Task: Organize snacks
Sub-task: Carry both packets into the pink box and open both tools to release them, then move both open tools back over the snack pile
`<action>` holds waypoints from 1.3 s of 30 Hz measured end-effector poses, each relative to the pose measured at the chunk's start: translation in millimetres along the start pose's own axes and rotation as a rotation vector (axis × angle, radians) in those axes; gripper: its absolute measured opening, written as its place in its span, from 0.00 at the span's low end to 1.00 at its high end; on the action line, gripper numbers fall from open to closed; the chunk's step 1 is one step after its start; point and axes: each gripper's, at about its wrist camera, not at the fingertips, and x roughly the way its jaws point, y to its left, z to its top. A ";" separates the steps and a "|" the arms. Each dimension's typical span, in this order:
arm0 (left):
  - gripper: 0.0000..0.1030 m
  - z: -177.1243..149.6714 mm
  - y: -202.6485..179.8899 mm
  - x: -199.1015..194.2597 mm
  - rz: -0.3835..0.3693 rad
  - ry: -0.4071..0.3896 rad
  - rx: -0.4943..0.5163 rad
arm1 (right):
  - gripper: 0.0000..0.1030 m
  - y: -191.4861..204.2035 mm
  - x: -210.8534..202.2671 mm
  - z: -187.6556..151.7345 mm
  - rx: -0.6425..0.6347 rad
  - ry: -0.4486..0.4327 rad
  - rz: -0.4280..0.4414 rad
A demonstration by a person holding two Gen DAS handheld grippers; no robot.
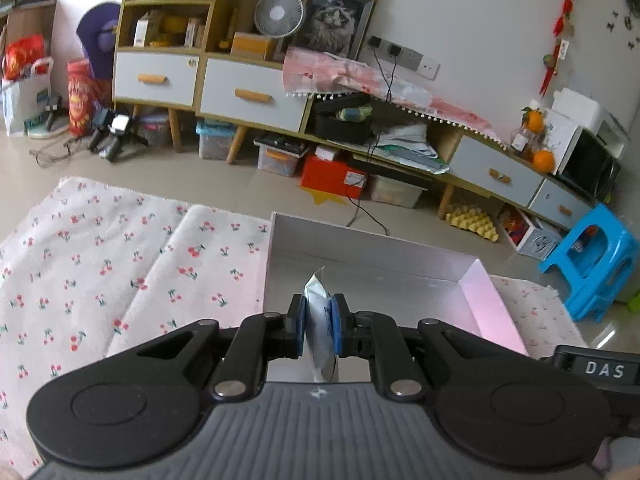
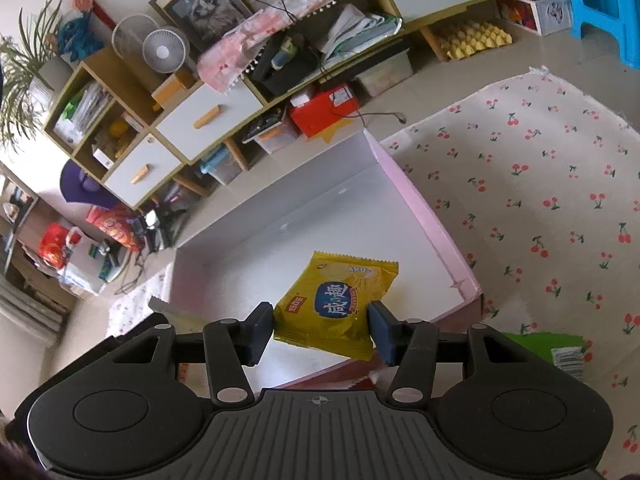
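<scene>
Cherry-print cloth covers the work surface, and a shallow open box with a white floor and pink side walls sits on it. Behind, across a pale tiled floor, runs a long low cabinet with white drawers and wooden handles; a small white fan and a framed animal picture stand on top, and a blue plastic stool sits at the far right.

The left gripper hangs over the near part of the box with its blue-padded fingers drawn close together, clamped on a thin silvery-white snack packet held edge-on and upright, its crimped top corner poking above the pads. Its printing is too foreshortened to read.

In the right wrist view, the right gripper is above the box with its fingers spread wide. A yellow snack bag with a blue round label sits between the pads, each side edge right at a pad. From this angle I cannot tell whether the pads are squeezing it or only flank it, nor whether the bag rests on the box floor. A green patch shows on the cloth to the right of the box.
</scene>
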 end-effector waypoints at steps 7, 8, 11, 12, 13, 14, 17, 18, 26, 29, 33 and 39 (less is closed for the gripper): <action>0.13 -2.3 -7.9 5.2 0.017 0.001 0.066 | 0.54 0.4 0.5 1.5 -0.017 -0.012 -0.013; 0.16 -3.1 -8.5 6.0 0.020 0.007 0.071 | 0.55 0.5 0.6 1.6 -0.017 -0.009 -0.012; 0.30 -4.9 -13.5 3.8 0.030 0.005 0.098 | 0.68 1.0 -0.3 1.9 -0.024 -0.005 0.000; 0.35 -4.8 -14.6 3.0 0.026 0.007 0.108 | 0.69 1.3 -1.3 1.7 -0.027 -0.010 -0.001; 0.38 -4.6 -16.3 3.0 0.026 0.011 0.117 | 0.70 1.8 -2.4 2.1 -0.031 -0.017 -0.002; 0.45 -4.5 -17.7 2.3 0.029 0.014 0.124 | 0.70 1.9 -3.0 2.1 -0.034 -0.019 -0.003; 0.56 -5.4 -19.4 2.3 0.031 0.023 0.134 | 0.72 1.4 -5.1 2.7 -0.033 -0.020 -0.006; 0.59 -5.9 -19.4 2.4 0.031 0.031 0.136 | 0.72 0.8 -5.4 2.9 -0.032 -0.019 -0.009; 0.74 -5.1 -23.5 -5.9 0.027 0.080 0.158 | 0.74 -0.4 -12.8 5.6 -0.035 0.010 -0.030; 0.78 -6.6 -23.2 -11.9 0.027 0.104 0.167 | 0.74 -3.7 -16.9 7.1 -0.028 0.032 -0.039; 0.84 -8.8 -20.7 -22.3 0.038 0.128 0.189 | 0.77 -5.5 -27.0 6.9 -0.066 0.050 -0.055; 0.91 -11.2 -11.9 -33.4 0.037 0.183 0.226 | 0.82 -6.7 -45.6 1.3 -0.181 0.075 -0.076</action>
